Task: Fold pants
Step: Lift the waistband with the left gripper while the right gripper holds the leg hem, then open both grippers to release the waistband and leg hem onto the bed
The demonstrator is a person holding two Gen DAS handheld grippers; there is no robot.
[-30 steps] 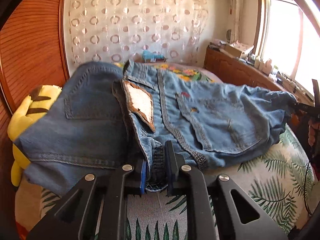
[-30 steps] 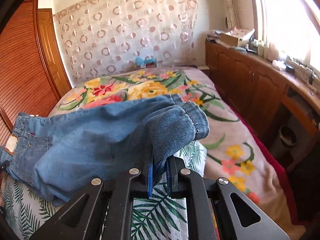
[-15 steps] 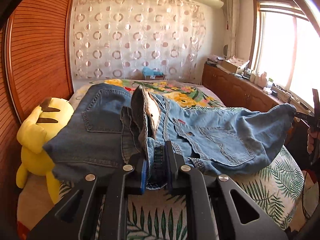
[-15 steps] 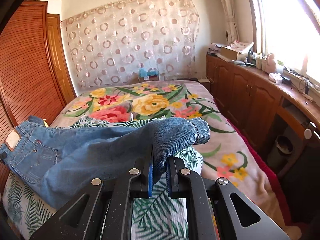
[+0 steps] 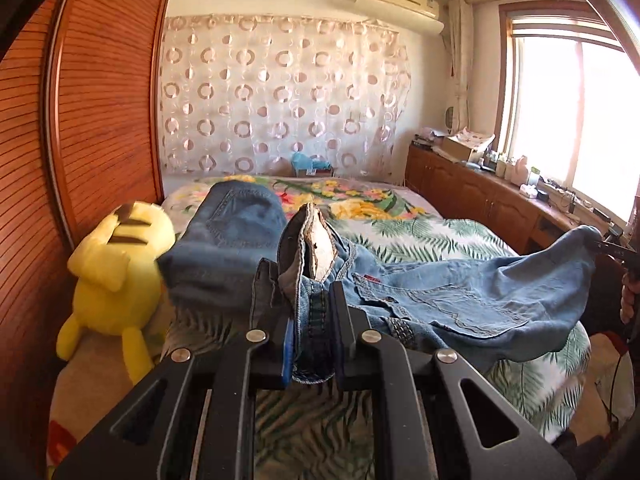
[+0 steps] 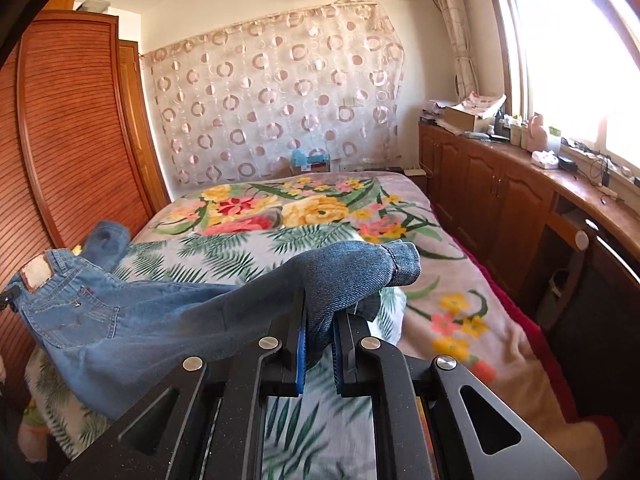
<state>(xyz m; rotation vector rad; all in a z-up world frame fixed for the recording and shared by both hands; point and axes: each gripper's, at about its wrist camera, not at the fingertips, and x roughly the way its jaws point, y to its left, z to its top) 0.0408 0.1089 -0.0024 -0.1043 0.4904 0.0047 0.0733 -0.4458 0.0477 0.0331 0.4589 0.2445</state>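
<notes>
Left gripper (image 5: 312, 322) clamps jeans (image 5: 460, 300) waistband above bed (image 5: 420, 232); yellow plush toy (image 5: 116, 280) sits at left.

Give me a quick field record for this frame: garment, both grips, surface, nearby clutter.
garment: blue jeans, stretched between the two grippers, sagging above the bed
left gripper: shut on the waistband end, by the leather patch
right gripper: shut on the leg end near the hem
surface: bed with floral and palm-leaf covers
nearby: yellow plush toy left of the jeans, against the wooden wardrobe
fold state: not yet folded
</notes>
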